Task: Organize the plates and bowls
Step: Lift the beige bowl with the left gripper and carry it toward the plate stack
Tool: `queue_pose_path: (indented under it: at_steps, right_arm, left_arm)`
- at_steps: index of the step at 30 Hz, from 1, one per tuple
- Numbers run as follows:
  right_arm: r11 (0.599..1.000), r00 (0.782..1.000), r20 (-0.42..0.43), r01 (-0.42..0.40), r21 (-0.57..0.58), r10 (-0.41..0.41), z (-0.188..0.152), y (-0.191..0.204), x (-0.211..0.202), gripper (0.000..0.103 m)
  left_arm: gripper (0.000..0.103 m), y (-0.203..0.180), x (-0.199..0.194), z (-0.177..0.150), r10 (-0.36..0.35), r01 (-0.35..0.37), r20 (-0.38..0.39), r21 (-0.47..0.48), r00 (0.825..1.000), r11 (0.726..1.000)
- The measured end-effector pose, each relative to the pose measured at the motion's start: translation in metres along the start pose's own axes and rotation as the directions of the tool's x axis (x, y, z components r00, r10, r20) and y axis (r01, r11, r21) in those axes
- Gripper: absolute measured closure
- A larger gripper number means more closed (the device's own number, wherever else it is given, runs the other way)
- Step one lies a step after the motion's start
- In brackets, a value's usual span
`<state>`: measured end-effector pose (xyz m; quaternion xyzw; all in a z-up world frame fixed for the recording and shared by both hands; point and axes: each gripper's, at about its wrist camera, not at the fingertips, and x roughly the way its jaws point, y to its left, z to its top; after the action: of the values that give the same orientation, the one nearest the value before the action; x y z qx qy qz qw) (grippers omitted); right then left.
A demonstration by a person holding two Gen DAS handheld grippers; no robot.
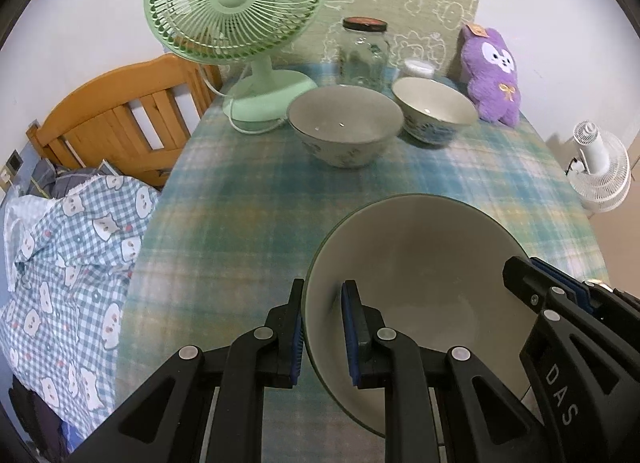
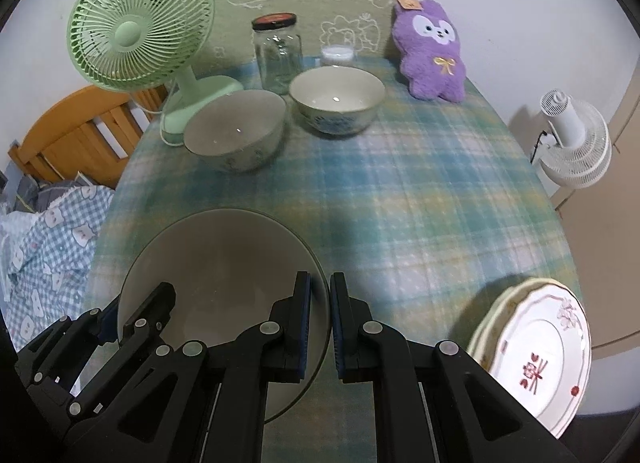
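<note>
Grey-white ceramic bowl, large and shallow (image 1: 416, 283), was held off the plaid tablecloth (image 1: 248, 191) by both grippers at once. Left gripper (image 1: 324, 333) was clamped on the bowl's left rim, one pad inside the wall and one outside; right gripper (image 2: 319, 323) was clamped the same way on the opposite rim. Pale patterned bowl (image 1: 346, 125) stood beyond the held bowl, just ahead of the green desk fan (image 1: 236, 3), with the blue-patterned bowl (image 1: 434, 109) beside it. Stacked flowered plates (image 2: 536, 355) lay right of the held bowl. Nesting was judged next: straight ahead toward the fan.
</note>
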<state>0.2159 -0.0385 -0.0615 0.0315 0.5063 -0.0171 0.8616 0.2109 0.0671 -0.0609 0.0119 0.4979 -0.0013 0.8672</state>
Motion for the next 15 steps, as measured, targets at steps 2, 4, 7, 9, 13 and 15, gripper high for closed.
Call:
queue_pose_path:
  at_steps: [2,4,7,9,13,15]
  right_arm:
    - [1.000,1.000,-0.006,0.001,0.000,-0.001,-0.007,-0.008,-0.001,0.090]
    - [1.000,1.000,-0.012,0.005,0.002,-0.005,-0.013,-0.015,-0.002,0.090]
    - [1.000,1.000,-0.023,0.004,0.008,-0.004,-0.023,-0.027,-0.003,0.090]
    - [1.000,1.000,-0.025,0.005,0.007,-0.005,-0.027,-0.032,-0.003,0.090]
    - [1.000,1.000,-0.028,0.002,0.005,-0.002,-0.038,-0.044,-0.005,0.090]
    - [1.000,1.000,-0.028,-0.001,0.001,0.001,-0.044,-0.048,-0.006,0.090]
  left_arm:
    - [0.089,-0.007,-0.001,-0.005,-0.001,0.001,-0.004,0.002,1.000,1.000]
    - [0.089,-0.014,-0.001,-0.012,-0.004,0.004,-0.013,0.003,1.000,1.000]
    - [0.089,-0.023,-0.003,-0.022,-0.003,0.003,-0.020,0.003,1.000,1.000]
    - [0.089,-0.030,-0.004,-0.028,-0.003,0.003,-0.023,0.004,1.000,1.000]
    - [0.089,-0.040,-0.007,-0.040,0.001,-0.001,-0.029,-0.001,1.000,1.000]
    - [0.089,-0.042,-0.009,-0.044,0.003,-0.003,-0.030,-0.004,1.000,1.000]
